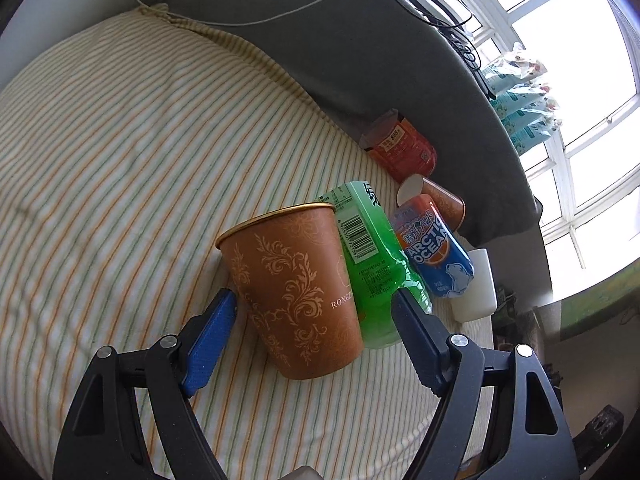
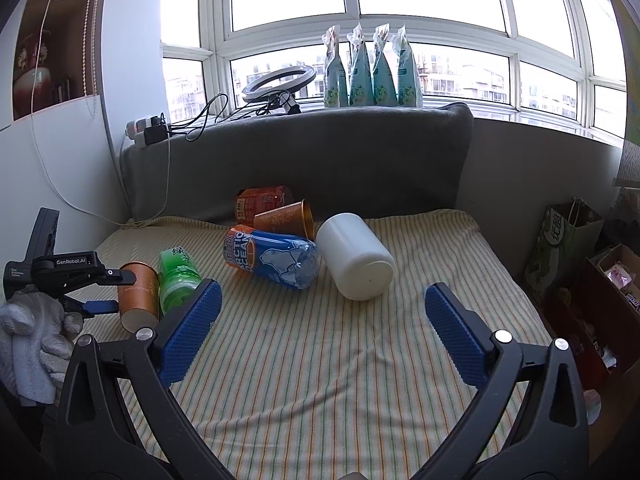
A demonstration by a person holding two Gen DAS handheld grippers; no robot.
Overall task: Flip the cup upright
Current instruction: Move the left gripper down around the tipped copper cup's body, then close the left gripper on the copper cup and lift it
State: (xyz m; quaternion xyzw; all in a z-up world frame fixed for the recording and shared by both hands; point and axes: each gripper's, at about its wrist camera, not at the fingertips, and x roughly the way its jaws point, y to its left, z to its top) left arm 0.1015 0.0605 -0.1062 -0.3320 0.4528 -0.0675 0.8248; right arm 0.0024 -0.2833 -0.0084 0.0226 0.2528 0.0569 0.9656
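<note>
A brown paper cup with gold scrollwork (image 1: 294, 288) stands mouth up on the striped bed cover, leaning a little against a green bottle (image 1: 370, 258). My left gripper (image 1: 314, 302) is open, its blue fingers either side of the cup and not pressing it. The cup also shows in the right wrist view (image 2: 138, 294), with the left gripper (image 2: 116, 290) beside it. A second brown cup (image 2: 286, 218) lies on its side near the grey backrest. A white cup (image 2: 356, 256) lies on its side mid-bed. My right gripper (image 2: 320, 306) is open and empty, short of the white cup.
An Arctic Ocean bottle (image 2: 270, 258) and an orange-labelled bottle (image 2: 260, 200) lie among the cups. The grey backrest (image 2: 320, 160) closes the far side. Cables and a ring light (image 2: 278, 82) sit on the sill. Bags and a box (image 2: 592, 280) stand right of the bed.
</note>
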